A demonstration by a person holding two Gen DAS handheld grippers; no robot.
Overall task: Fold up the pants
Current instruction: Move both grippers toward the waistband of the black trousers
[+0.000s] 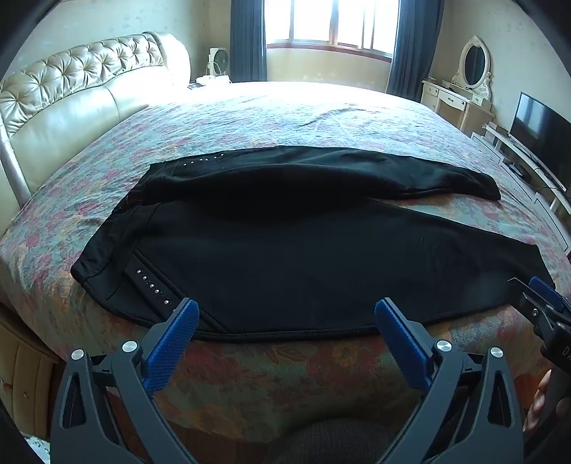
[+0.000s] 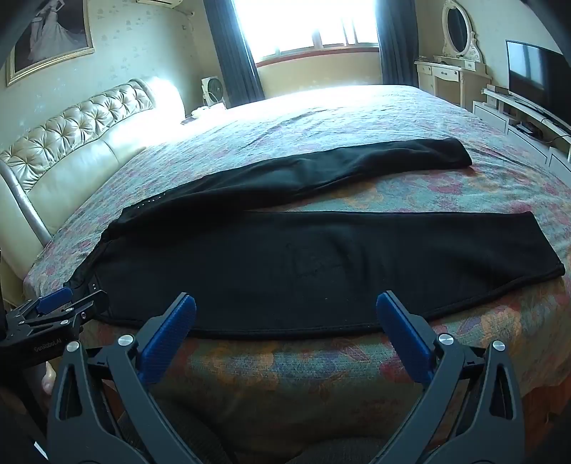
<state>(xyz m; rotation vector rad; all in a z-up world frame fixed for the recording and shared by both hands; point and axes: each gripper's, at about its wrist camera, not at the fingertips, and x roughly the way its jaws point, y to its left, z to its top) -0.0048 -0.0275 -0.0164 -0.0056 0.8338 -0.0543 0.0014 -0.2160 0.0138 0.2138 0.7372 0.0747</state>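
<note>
Black pants (image 1: 285, 250) lie spread flat on the bed, waistband to the left, two legs reaching right, with a row of silver studs (image 1: 151, 285) near the waist. They also show in the right wrist view (image 2: 303, 264). My left gripper (image 1: 285, 314) is open and empty, hovering at the near edge of the pants by the waist. My right gripper (image 2: 285, 310) is open and empty, over the near edge of the near leg. The right gripper shows at the right edge of the left wrist view (image 1: 542, 299); the left gripper shows at the left edge of the right wrist view (image 2: 60, 303).
The bed (image 1: 285, 374) has a floral cover and a tufted cream headboard (image 1: 71, 89) at the left. A window with dark curtains (image 1: 332, 25) is at the far side. A dresser with a mirror (image 1: 464, 82) and a TV (image 1: 539, 132) stand to the right.
</note>
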